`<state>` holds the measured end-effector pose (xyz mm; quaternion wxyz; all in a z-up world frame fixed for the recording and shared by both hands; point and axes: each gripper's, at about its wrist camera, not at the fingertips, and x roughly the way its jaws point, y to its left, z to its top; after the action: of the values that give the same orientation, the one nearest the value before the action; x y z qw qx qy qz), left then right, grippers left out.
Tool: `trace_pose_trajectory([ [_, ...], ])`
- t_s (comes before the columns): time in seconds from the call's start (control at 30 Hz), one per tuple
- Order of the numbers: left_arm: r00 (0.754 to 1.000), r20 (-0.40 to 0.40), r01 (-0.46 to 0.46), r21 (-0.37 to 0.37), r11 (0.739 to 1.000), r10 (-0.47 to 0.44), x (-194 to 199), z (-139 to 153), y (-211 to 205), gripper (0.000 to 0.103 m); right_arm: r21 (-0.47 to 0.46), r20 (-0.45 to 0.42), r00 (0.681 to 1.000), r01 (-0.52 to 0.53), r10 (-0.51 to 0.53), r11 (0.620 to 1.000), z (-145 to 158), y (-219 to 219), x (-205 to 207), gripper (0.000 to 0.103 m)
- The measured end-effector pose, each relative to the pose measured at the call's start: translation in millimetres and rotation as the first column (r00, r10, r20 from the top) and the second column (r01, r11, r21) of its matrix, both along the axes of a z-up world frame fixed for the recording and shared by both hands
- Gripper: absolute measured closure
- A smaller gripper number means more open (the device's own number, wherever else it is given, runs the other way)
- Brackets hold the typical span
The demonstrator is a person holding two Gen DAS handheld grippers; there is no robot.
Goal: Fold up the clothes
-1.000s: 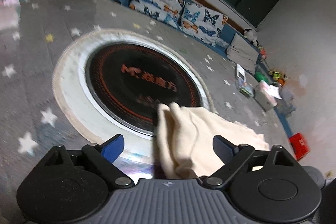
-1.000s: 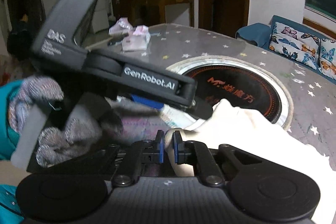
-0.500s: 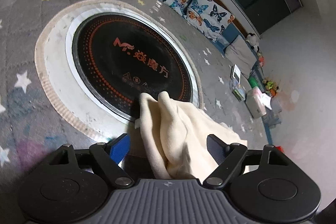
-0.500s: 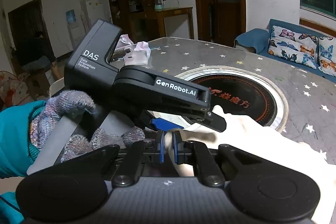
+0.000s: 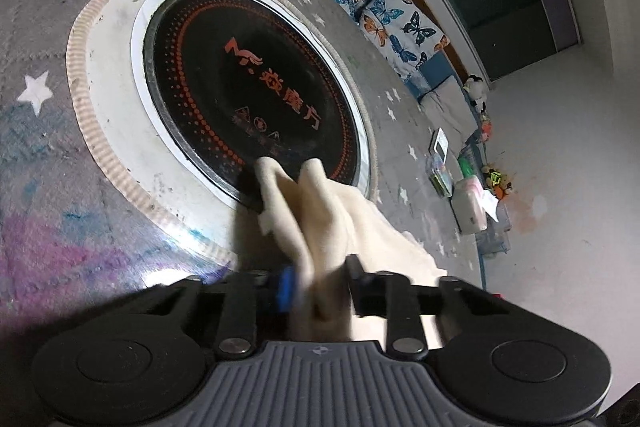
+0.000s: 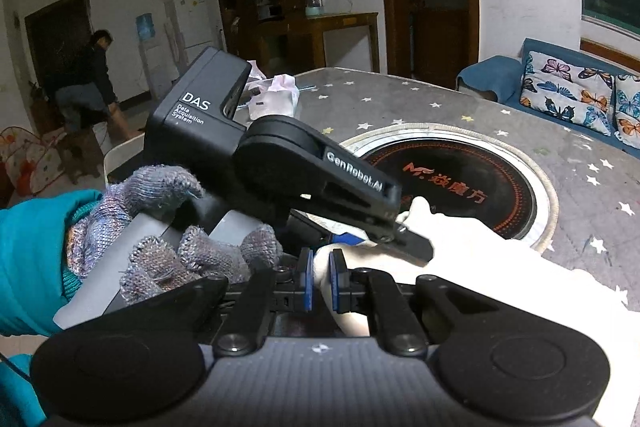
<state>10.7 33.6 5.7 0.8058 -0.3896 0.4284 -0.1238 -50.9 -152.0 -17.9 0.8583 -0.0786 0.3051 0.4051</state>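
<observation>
1. Left wrist view: left gripper (image 5: 318, 289) pinched on a bunched edge of the cream garment (image 5: 320, 211). Two loose points of cloth poking forward over the rim of the round black cooktop (image 5: 248, 83) set in the starred table (image 5: 40, 27). Rest of the garment trailing right, across the table.
2. Right wrist view: right gripper (image 6: 320, 281) clamped on another edge of the garment (image 6: 480, 255), blue pads (image 6: 308, 279) pressed to the cloth. Left gripper (image 6: 400, 243) just ahead, gripping close by, held by a gloved hand (image 6: 160, 227).
3. Step in hand, by judgement: both grips taken, side by side, garment still crumpled.
4. Next move likely calls for drawing the two grips apart to spread the edge flat before folding, without slipping.
</observation>
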Motion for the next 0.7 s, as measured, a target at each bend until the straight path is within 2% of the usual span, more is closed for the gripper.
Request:
trace_pose_trajectory([
  [0.03, 1.0, 0.006, 0.001, 0.007, 1.0, -0.001, -0.2, -0.1, 0.1, 0.085, 0.002, -0.002, 1.0, 0.01, -0.01, 1.0, -0.4, -1.7, 0.1, 0.094],
  [0.13, 1.0, 0.024, 0.006, 0.03, 1.0, -0.006, -1.5, 1.1, -0.9, 0.087, 0.013, -0.018, 0.999, 0.041, -0.041, 0.999, -2.6, -11.1, 2.7, 0.092],
  [0.2, 0.999, 0.035, 0.013, 0.048, 0.999, -0.014, -2.3, 2.2, -2.9, 0.087, 0.021, -0.035, 0.997, 0.077, -0.076, 0.997, -5.3, -23.4, 5.2, 0.084],
  [0.37, 0.998, 0.059, 0.021, 0.089, 0.996, -0.026, -3.9, 6.0, -6.3, 0.088, -0.011, -0.036, 0.973, 0.228, -0.228, 0.974, -10.6, -68.9, 14.7, 0.084],
  [0.53, 0.996, 0.079, 0.028, 0.127, 0.991, -0.039, -4.5, 9.8, -9.7, 0.088, -0.056, -0.033, 0.909, 0.413, -0.415, 0.909, -18.8, -124.2, 34.7, 0.083],
  [0.7, 0.995, 0.087, 0.038, 0.161, 0.986, -0.053, -3.6, 11.5, -13.0, 0.088, -0.064, -0.045, 0.821, 0.567, -0.57, 0.822, -31.2, -171.5, 57.5, 0.078],
])
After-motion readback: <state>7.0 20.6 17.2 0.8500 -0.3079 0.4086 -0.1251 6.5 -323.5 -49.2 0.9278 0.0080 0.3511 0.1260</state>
